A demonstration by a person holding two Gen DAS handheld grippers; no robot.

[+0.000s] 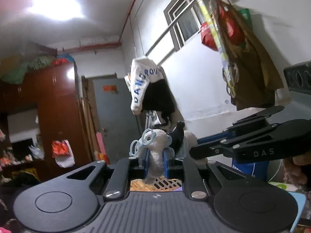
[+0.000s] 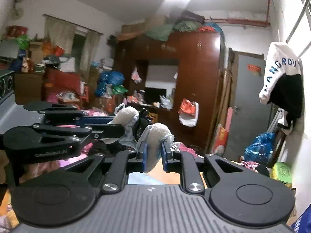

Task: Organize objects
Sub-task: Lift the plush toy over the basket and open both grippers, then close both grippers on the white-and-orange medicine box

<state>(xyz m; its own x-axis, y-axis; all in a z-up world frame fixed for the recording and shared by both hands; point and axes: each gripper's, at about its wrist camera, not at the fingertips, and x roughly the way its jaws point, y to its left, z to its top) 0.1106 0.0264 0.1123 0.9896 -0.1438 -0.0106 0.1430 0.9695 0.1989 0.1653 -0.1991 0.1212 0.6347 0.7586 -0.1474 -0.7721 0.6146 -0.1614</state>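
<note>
A white plush toy (image 1: pixel 158 149) with light blue plastic glasses (image 1: pixel 144 141) and a black part (image 1: pixel 177 136) hangs in the air between both grippers. My left gripper (image 1: pixel 156 162) is shut on one fuzzy limb of it. My right gripper (image 2: pixel 153 152) is shut on another limb of the plush toy (image 2: pixel 156 137). The right gripper (image 1: pixel 196 151) reaches in from the right in the left wrist view. The left gripper (image 2: pixel 116 130) reaches in from the left in the right wrist view. Both are raised and tilted upward.
A dark wooden wardrobe (image 2: pixel 194 73) and a grey door (image 2: pixel 250 101) stand ahead. A white and black cap (image 1: pixel 145 81) hangs from a cord by the wall. Bags (image 1: pixel 243 54) hang from a rail at right. An orange basket (image 1: pixel 155 184) lies below. Clutter (image 2: pixel 108 85) fills the room.
</note>
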